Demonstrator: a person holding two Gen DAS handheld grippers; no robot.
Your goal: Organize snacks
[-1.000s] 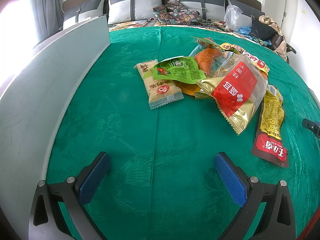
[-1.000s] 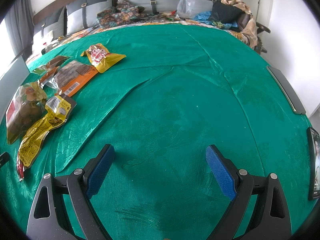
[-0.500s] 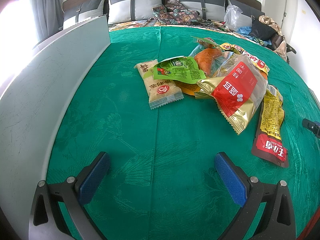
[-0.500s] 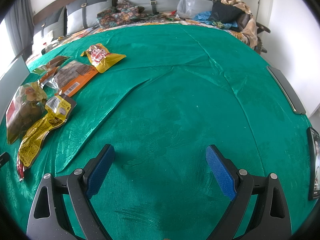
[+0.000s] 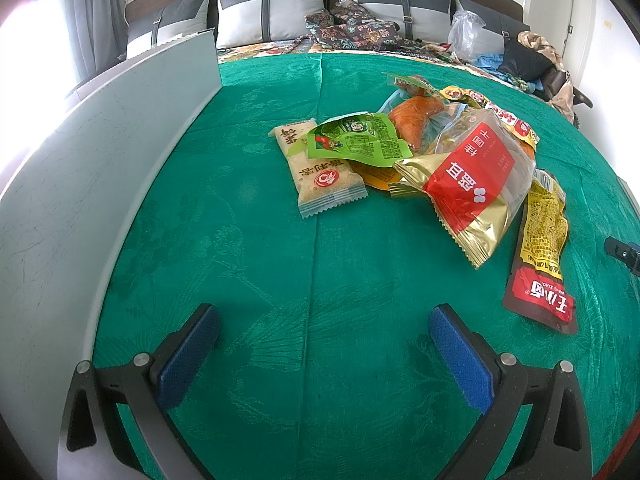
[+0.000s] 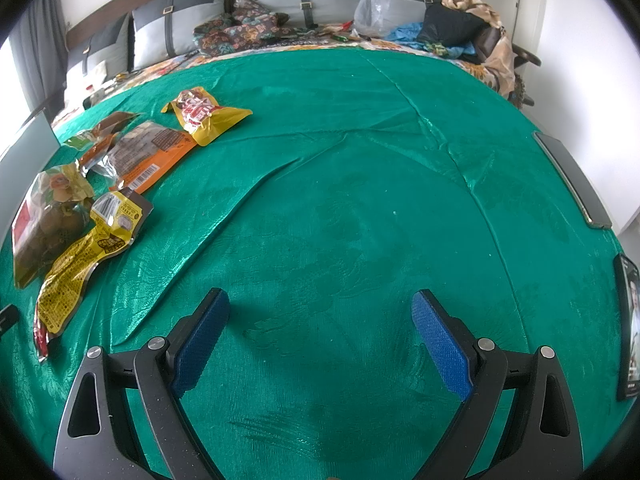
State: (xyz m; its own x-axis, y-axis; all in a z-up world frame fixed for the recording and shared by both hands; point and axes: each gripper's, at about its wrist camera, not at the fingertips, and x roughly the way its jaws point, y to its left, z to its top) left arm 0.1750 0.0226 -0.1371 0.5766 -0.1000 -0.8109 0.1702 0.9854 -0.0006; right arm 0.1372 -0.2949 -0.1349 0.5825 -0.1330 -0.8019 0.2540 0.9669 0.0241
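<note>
Snacks heaped far and right of centre on the green cloth [image 5: 280, 280]: a beige rice-cracker pack [image 5: 324, 172] at the left of the pile, a green pouch [image 5: 360, 140] lying across its far end, a gold-and-red bag [image 5: 468, 184] on top at the right, a clear pack with something orange [image 5: 416, 116] behind, a long yellow sachet [image 5: 542, 244] trailing nearest on the right. In the right view, the same pile at the far left, with a yellow-red pouch [image 6: 204, 114] lying apart, farther off

All light, thin foil or film, slick and crinkly. Gold bag puffy, likely to squash and slip if pinched mid-body; better taken at a crimped end seam. Cracker pack probably brittle inside, so only a gentle pinch at its near sealed edge. Sachet flat against the cloth, hard to get a finger under; near dark end the likeliest hold

Left gripper [image 5: 324, 344] spread wide and empty, low over bare cloth near the pile. Right gripper [image 6: 320, 332] likewise spread and empty, over open cloth well apart from any snack

Cloth soft, creased, laid over a bed, apt to bunch under a scraping finger. Grey board [image 5: 80, 184] standing along the left edge. Pillows [image 5: 276, 12] and heaped clothes [image 6: 460, 28] at the far end. Dark flat things at the right edge [image 6: 572, 180], perhaps phones, hard to tell
</note>
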